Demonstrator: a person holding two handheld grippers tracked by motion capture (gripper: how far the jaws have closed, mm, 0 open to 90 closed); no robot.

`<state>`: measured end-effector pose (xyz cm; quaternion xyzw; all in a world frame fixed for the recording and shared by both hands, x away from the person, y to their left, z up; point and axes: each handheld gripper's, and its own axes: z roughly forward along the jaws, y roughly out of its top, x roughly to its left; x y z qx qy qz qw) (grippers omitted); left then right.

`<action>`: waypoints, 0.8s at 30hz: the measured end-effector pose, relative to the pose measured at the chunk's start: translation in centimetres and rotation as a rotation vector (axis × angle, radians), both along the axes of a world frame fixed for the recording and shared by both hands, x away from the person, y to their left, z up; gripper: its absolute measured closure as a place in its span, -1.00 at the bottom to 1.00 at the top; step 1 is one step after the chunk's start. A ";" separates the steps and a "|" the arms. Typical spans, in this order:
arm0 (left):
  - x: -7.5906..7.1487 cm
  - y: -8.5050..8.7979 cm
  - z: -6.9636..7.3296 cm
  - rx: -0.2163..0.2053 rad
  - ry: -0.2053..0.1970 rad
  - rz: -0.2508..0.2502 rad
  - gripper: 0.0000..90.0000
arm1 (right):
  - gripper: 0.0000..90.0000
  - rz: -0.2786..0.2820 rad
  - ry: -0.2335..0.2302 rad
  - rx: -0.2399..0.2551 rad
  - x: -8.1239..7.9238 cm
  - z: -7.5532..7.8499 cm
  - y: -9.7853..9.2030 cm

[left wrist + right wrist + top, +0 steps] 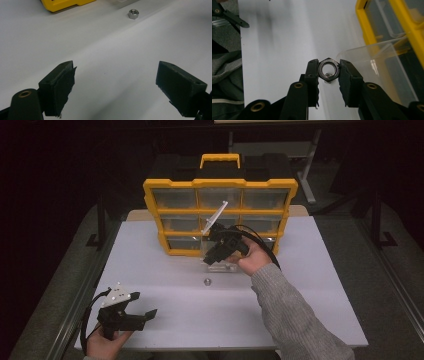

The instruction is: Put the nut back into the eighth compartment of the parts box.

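Note:
My right gripper is shut on a steel hex nut, which is pinched flat between the pads. In the high view, the right gripper hangs over a clear plastic drawer that stands on the table in front of the yellow organizer. The same clear drawer lies just right of the jaws. A second hex nut rests on the white table, also seen as the loose nut beyond my left gripper. The left gripper is open and empty near the front left.
The yellow organizer with clear drawers and a yellow handle stands at the back of the white table. A yellow corner of the organizer shows far ahead of the left jaws. A grey sleeve crosses the table's right front.

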<state>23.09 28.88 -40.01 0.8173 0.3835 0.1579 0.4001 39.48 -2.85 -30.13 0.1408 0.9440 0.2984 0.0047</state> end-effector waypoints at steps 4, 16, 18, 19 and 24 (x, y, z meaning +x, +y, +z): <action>0.0 0.0 0.0 -0.002 0.000 0.002 -0.67 | 0.52 -0.017 -0.016 -0.007 0.5 0.8 -0.3; 0.0 0.0 0.0 -0.003 -0.001 -0.001 -0.67 | 0.52 -0.108 -0.006 -0.052 2.7 0.1 -1.6; 0.0 0.0 0.0 -0.001 0.001 -0.001 -0.67 | 0.52 -0.119 -0.005 -0.058 2.9 -0.1 -1.7; 0.0 0.0 0.0 -0.002 0.001 -0.001 -0.67 | 0.52 -0.123 -0.006 -0.063 3.0 -0.3 -1.8; 0.0 0.1 0.0 0.014 0.000 -0.009 -0.67 | 0.52 -0.148 0.007 -0.071 3.5 -0.9 -1.9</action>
